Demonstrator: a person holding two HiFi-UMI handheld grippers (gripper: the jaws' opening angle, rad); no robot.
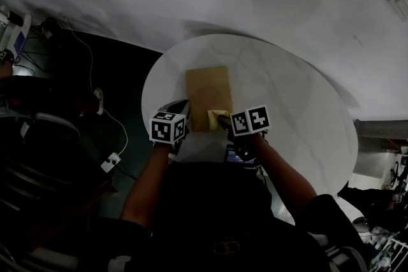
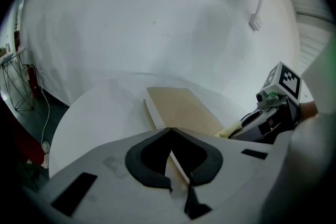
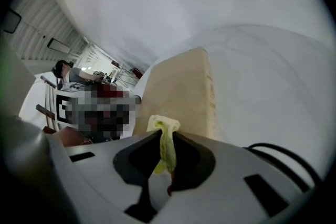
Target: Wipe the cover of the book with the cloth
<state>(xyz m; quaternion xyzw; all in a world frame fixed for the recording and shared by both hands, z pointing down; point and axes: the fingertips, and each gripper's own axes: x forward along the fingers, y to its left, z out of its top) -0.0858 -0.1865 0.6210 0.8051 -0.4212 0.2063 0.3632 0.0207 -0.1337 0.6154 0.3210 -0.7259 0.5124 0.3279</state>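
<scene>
A tan book (image 1: 208, 97) lies flat in the middle of the round white table (image 1: 287, 105). My right gripper (image 1: 223, 119) is shut on a small yellow cloth (image 1: 214, 116), which sits on the book's near right corner. In the right gripper view the cloth (image 3: 163, 124) stands pinched between the jaws, with the book's cover (image 3: 178, 92) just beyond. My left gripper (image 1: 181, 109) is at the book's near left corner, its jaws shut with the tips touching. The left gripper view shows the book (image 2: 181, 107) ahead of its tips (image 2: 170, 131).
The table's edge curves close on the left (image 2: 63, 128). On the dark floor at the left lie cables and a white adapter (image 1: 109, 161). A wire stand (image 2: 13, 81) is by the far wall. A person (image 3: 65, 68) sits far behind.
</scene>
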